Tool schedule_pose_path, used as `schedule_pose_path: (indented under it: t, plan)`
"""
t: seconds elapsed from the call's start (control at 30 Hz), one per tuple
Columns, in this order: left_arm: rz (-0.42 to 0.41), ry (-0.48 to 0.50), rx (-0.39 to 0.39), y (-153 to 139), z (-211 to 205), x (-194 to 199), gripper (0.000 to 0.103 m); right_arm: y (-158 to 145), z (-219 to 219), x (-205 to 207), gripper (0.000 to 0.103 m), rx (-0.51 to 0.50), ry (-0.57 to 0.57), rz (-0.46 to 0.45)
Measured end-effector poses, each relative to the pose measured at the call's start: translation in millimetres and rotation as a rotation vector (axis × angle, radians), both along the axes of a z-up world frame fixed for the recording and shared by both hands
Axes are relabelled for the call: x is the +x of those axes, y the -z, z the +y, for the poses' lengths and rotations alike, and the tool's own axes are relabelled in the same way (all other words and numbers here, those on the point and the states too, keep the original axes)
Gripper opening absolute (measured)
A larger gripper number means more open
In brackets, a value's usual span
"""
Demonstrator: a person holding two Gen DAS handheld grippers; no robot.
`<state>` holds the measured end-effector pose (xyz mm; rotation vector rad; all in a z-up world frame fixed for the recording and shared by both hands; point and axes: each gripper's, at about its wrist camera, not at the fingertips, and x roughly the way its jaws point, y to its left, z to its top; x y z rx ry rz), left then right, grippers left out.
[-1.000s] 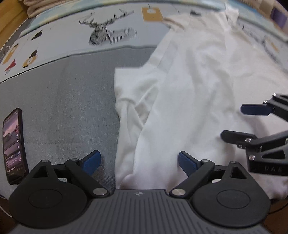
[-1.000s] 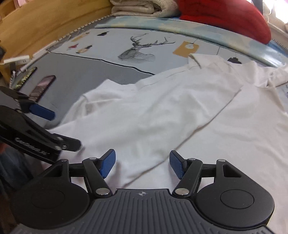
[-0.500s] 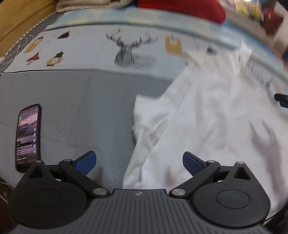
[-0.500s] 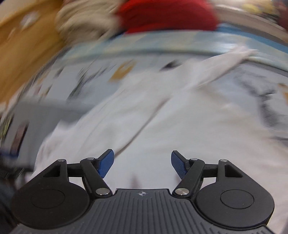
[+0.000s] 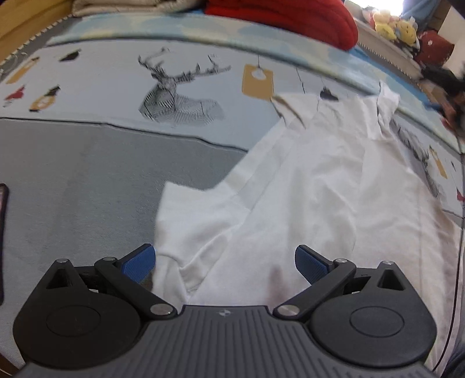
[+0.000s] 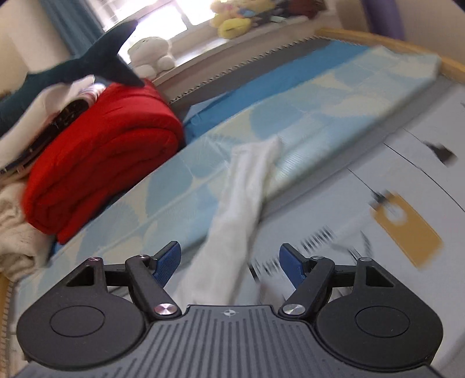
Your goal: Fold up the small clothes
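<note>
A white shirt [image 5: 305, 186] lies spread on the bed, wrinkled, with one sleeve folded toward the grey sheet at its left. My left gripper [image 5: 225, 261] hovers over the shirt's near left part, jaws wide open, nothing between the blue pads. In the right wrist view a narrow white strip of the shirt [image 6: 241, 200], bunched like a sleeve, runs from between the jaws up to the blue patterned cover. My right gripper [image 6: 229, 266] is above its near end with its jaws opening; the pads do not press the cloth.
A grey and pale printed bed sheet [image 5: 87, 180] with a deer drawing [image 5: 177, 96] lies under the shirt. A folded red blanket [image 6: 98, 162] and cream blankets [image 6: 14, 232] sit at the bed's far side. A phone edge [image 5: 2, 241] shows at the left. Plush toys [image 6: 232, 20] line the windowsill.
My right gripper has swung fast away from the shirt's middle to its far sleeve, rolling as it went, and left the left wrist view. The left gripper has shifted slightly, jaws a little wider.
</note>
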<state>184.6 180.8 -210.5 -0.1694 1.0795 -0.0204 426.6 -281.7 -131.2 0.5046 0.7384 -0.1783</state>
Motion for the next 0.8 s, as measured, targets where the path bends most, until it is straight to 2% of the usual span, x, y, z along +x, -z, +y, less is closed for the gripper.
schedule_pose_path:
  t: [0.17,0.33,0.37,0.4,0.43,0.47,0.53,0.63,0.7,0.8]
  plan:
    - [0.033,-0.011,0.000,15,0,7,0.102,28,43,77,0.076,-0.126,-0.087,0.027]
    - [0.047,-0.039,-0.023,19,7,13,0.102,66,61,121,0.074,-0.281,-0.050,0.098]
    - [0.051,-0.042,-0.020,19,7,13,0.102,72,58,127,0.068,-0.293,-0.043,0.114]
    - [0.054,-0.044,-0.018,20,7,14,0.102,79,54,131,0.040,-0.301,-0.046,0.129]
    - [0.055,-0.045,-0.016,21,6,15,0.102,81,50,133,0.018,-0.310,-0.049,0.146]
    - [0.055,-0.043,-0.010,21,5,15,0.102,82,42,131,0.003,-0.283,-0.047,0.140]
    - [0.054,-0.035,0.005,21,3,15,0.102,72,18,115,0.002,-0.174,0.001,0.064]
    - [0.050,-0.039,0.008,21,2,15,0.102,61,-26,87,0.001,-0.100,0.104,0.004]
    - [0.049,-0.051,-0.002,21,4,15,0.102,65,-60,62,0.001,-0.015,0.175,0.019]
    - [0.041,-0.075,-0.021,19,7,15,0.102,78,-92,36,0.007,0.019,0.224,0.065]
